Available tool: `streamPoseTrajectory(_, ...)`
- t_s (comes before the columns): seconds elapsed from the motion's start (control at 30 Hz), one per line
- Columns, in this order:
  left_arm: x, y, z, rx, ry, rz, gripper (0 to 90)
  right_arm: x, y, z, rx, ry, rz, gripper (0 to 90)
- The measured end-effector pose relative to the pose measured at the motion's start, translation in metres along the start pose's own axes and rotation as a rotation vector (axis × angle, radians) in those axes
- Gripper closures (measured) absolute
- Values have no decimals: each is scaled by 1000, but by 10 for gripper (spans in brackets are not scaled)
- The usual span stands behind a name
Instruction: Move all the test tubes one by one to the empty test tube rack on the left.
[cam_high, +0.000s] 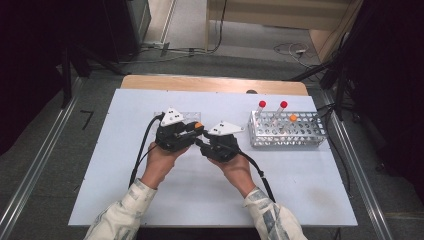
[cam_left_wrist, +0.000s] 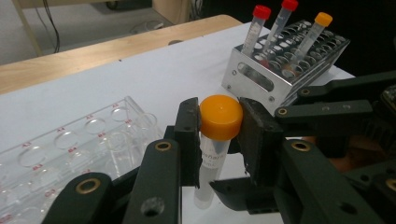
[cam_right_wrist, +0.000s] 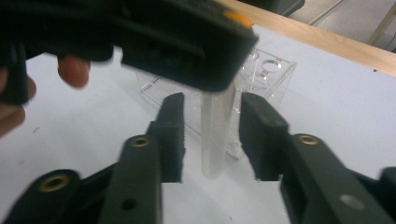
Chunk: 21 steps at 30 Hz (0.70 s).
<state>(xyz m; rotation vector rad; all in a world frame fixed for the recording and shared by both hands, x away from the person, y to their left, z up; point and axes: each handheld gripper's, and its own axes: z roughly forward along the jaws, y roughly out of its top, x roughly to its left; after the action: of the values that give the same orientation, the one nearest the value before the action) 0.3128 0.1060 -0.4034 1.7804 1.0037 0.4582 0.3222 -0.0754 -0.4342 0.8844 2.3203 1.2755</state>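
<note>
Left gripper view: left gripper (cam_left_wrist: 219, 135) clamps the tube's orange cap (cam_left_wrist: 221, 116); right gripper (cam_right_wrist: 212, 137) stands released around the tube (cam_right_wrist: 217, 135). Cap-only hold above clear rack (cam_left_wrist: 70, 154); tube may swing or drop.

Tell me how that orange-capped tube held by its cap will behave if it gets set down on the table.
The orange-capped tube is slim, round and smooth, so lying down it would probably roll. Its tip narrows, so standing it likely tips without a rack. It looks empty and clear, so likely light and stiff. The left tool pinches just the cap, a grip that could let it swing.
</note>
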Motion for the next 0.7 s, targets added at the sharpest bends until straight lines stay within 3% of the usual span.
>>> streamPoseTrajectory(0.07, 3, 3, -4, -5, 15, -3, 704, -2, -1, -2, 11, -5, -10, 476)
streamPoseTrajectory(0.7, 30, 23, -34, -85, 122, -37, 705, -24, -13, -25, 6, -31, 19, 436)
